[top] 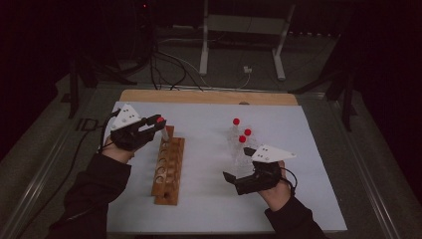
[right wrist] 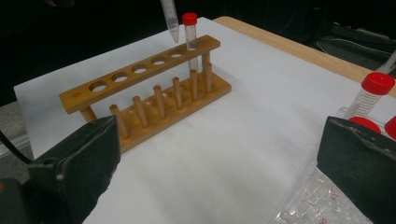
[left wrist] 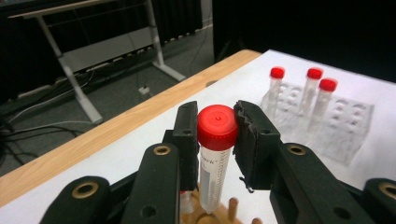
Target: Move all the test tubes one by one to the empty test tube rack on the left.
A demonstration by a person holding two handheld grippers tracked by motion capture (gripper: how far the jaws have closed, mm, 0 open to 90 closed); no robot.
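Alignment of tube over hole is what the coming move turns on, as we judge it. Our left tongs (left wrist: pixel 217 135) are clamped on the red cap of a clear graduated plastic tube with a conical tip (left wrist: pixel 214 173), and the tube hangs upright, its long axis straight up and down. Taking the long wooden tube rack with its row of round holes and row of pegs (right wrist: pixel 147 88) as our landmark, the held tube sits above the rack's far end, its tip just over the top board and beside the last hole, where a second red-capped tube (right wrist: pixel 190 31) already stands seated. We cannot tell whether the tip is centred on the next free hole or slightly off it. Our left hand is plainly the nearer one to the rack. Our right tongs (top: pixel 245 180) hang with jaws wide apart and nothing between them, well off to the rack's right over the white sheet on the bench (top: pixel 209 194), just in front of the clear plastic rack (left wrist: pixel 343 123) holding three more red-capped tubes (left wrist: pixel 313 88). A straight descent looks right if the tip is centred.
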